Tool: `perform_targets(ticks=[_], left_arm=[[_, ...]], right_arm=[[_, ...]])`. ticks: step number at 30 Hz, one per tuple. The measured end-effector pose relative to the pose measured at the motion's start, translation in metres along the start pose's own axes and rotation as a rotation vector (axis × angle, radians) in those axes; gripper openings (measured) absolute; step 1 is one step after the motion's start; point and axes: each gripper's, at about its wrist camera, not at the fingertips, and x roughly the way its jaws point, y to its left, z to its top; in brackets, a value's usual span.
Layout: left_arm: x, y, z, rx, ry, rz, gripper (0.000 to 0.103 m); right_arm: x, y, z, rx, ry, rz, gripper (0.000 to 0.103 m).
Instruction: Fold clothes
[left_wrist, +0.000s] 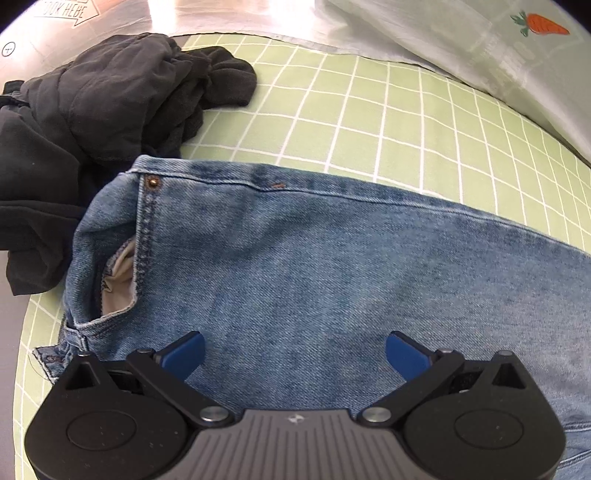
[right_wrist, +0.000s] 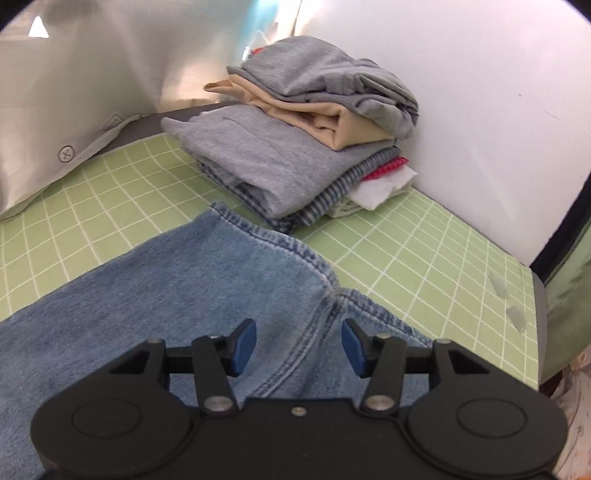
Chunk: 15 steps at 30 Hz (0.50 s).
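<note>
Your left gripper (left_wrist: 294, 350) hovers over the jeans (left_wrist: 314, 266) near the pocket end, its jaws spread wide and holding nothing. Your right gripper (right_wrist: 298, 345) sits above the hem end of the jeans (right_wrist: 177, 280), jaws likewise apart and empty. The jeans lie flat on the green checked mat (left_wrist: 388, 122), between a crumpled dark heap (left_wrist: 92, 110) and a folded stack (right_wrist: 295, 147).

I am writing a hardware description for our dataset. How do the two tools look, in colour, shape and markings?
Both tools are alike: a black body with two round housings, black linkage arms on silver pivot pins, and blue finger pads. The left tool has a grey ribbed centre plate with a small white mark. The right tool has a plain black centre with one small screw. No cables, sleeves or hands show.
</note>
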Motion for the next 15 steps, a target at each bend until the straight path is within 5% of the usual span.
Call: perform_targets(ticks=[5, 10, 15], left_arm=[[0.008, 0.026, 0.014, -0.059, 0.029, 0.046, 0.103], [0.013, 0.033, 0.019, -0.107, 0.018, 0.013, 0.103], [0.017, 0.031, 0.025, -0.127, -0.013, 0.017, 0.103]], right_arm=[[-0.005, 0.028, 0.004, -0.073, -0.006, 0.099, 0.066], [-0.002, 0.104, -0.009, -0.264, 0.071, 0.332, 0.066], [-0.003, 0.145, -0.019, -0.422, 0.046, 0.389, 0.084]])
